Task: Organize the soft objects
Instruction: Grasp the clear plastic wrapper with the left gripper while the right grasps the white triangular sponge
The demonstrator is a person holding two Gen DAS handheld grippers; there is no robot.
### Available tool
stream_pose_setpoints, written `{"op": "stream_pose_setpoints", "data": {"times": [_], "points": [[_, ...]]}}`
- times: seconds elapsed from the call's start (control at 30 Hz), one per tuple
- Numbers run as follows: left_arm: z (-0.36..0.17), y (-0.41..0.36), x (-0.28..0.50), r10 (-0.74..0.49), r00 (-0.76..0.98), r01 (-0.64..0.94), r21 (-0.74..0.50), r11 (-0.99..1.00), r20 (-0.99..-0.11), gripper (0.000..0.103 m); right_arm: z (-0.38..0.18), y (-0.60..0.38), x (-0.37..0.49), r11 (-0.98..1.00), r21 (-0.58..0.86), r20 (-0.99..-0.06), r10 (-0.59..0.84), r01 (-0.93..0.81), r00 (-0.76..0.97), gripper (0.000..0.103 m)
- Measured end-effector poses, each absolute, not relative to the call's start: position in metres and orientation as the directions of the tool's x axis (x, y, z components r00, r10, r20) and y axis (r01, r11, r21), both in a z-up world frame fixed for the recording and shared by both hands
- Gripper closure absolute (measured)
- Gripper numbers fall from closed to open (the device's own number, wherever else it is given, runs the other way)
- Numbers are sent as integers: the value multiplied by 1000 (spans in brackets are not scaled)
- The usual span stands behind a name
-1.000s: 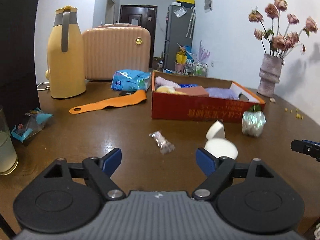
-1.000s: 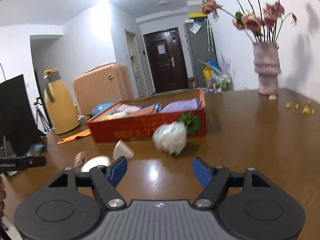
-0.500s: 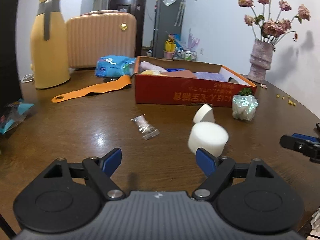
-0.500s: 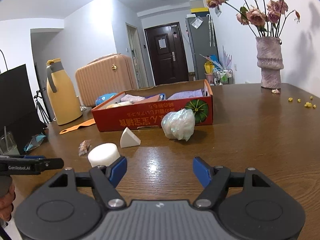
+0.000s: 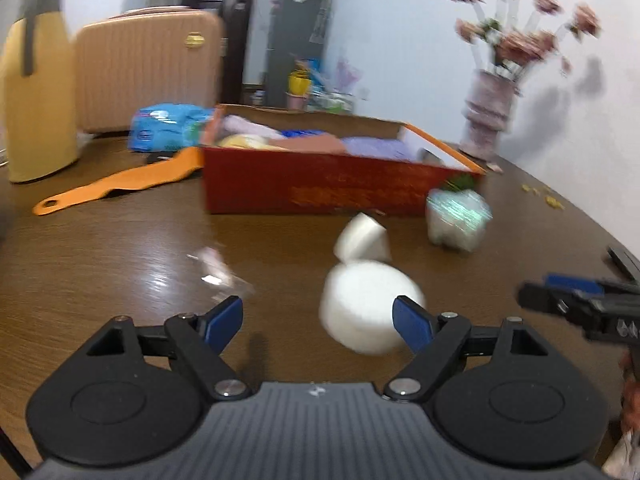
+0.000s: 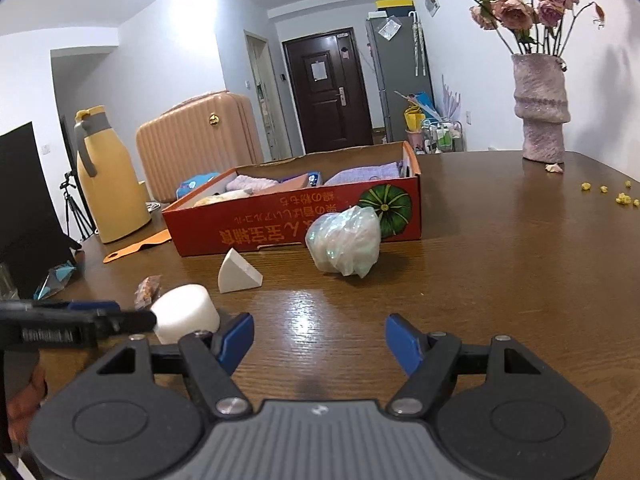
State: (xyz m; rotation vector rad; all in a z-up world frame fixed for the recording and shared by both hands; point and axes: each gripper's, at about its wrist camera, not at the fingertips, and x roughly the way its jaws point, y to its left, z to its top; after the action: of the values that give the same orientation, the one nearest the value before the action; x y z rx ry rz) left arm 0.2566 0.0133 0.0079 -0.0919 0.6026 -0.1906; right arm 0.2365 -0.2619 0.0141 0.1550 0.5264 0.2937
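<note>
A white foam cylinder (image 5: 366,306) (image 6: 185,312) lies on the brown table, just ahead of my left gripper (image 5: 318,318), close to its right blue pad. That gripper is open and the pads do not touch the foam. Behind the cylinder sits a white foam wedge (image 5: 362,238) (image 6: 237,272) and a crinkled plastic bag bundle (image 5: 456,216) (image 6: 346,240). The red cardboard box (image 5: 320,190) (image 6: 288,222) holds purple cloths and other soft items. My right gripper (image 6: 320,338) is open over bare table, the bundle well ahead of it. The left gripper's finger (image 6: 76,322) reaches in beside the cylinder.
A yellow jug (image 5: 34,92) (image 6: 106,184), a peach suitcase (image 5: 148,76) (image 6: 200,136), a blue packet (image 5: 170,130), an orange strap (image 5: 116,184) and a small snack wrapper (image 5: 218,268) (image 6: 146,290) lie left. A vase of dried flowers (image 6: 542,108) stands back right.
My left gripper has moved forward and down toward the foam cylinder, which now sits nearly between its pads. The right gripper has dipped and edged forward slightly. Both stay open.
</note>
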Motion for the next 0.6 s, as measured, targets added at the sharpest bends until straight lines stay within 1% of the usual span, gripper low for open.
{"op": "stream_pose_setpoints", "data": {"times": [0.07, 0.13, 0.2, 0.23, 0.3, 0.33, 0.37, 0.43, 0.47, 0.5, 0.57, 0.6], "points": [[10, 28, 268, -142, 819, 84, -130, 988, -556, 21, 16, -256, 244, 942, 215, -470, 332, -259, 817, 31], [9, 39, 283, -95, 816, 30, -122, 992, -570, 25, 20, -246, 253, 932, 208, -463, 360, -295, 810, 31], [4, 45, 300, -64, 799, -9, -119, 993, -598, 35, 23, -230, 267, 920, 194, -456, 391, -340, 800, 31], [2, 47, 305, -60, 798, -14, -117, 993, -600, 36, 24, -223, 274, 915, 188, -453, 403, -356, 795, 31], [-1, 47, 314, -64, 796, -15, -125, 992, -602, 42, 26, -205, 292, 902, 181, -451, 431, -393, 782, 33], [-3, 47, 318, -70, 795, -13, -131, 991, -603, 44, 26, -198, 300, 896, 179, -454, 441, -405, 774, 35], [-5, 47, 321, -76, 793, -9, -136, 991, -605, 51, 26, -190, 310, 893, 178, -463, 446, -413, 766, 37], [-7, 47, 324, -98, 792, 13, -144, 989, -602, 56, 26, -176, 328, 893, 174, -488, 445, -415, 751, 42], [-9, 47, 324, -103, 795, 20, -145, 989, -598, 61, 26, -172, 334, 893, 178, -491, 445, -413, 749, 42], [-9, 47, 325, -103, 796, 22, -141, 990, -596, 68, 25, -167, 339, 893, 180, -493, 444, -412, 748, 46], [-10, 48, 325, -110, 796, 35, -137, 990, -596, 80, 21, -160, 349, 899, 175, -513, 431, -401, 742, 60], [-10, 48, 325, -117, 796, 39, -142, 989, -594, 85, 18, -157, 353, 900, 176, -528, 429, -399, 733, 76]]}}
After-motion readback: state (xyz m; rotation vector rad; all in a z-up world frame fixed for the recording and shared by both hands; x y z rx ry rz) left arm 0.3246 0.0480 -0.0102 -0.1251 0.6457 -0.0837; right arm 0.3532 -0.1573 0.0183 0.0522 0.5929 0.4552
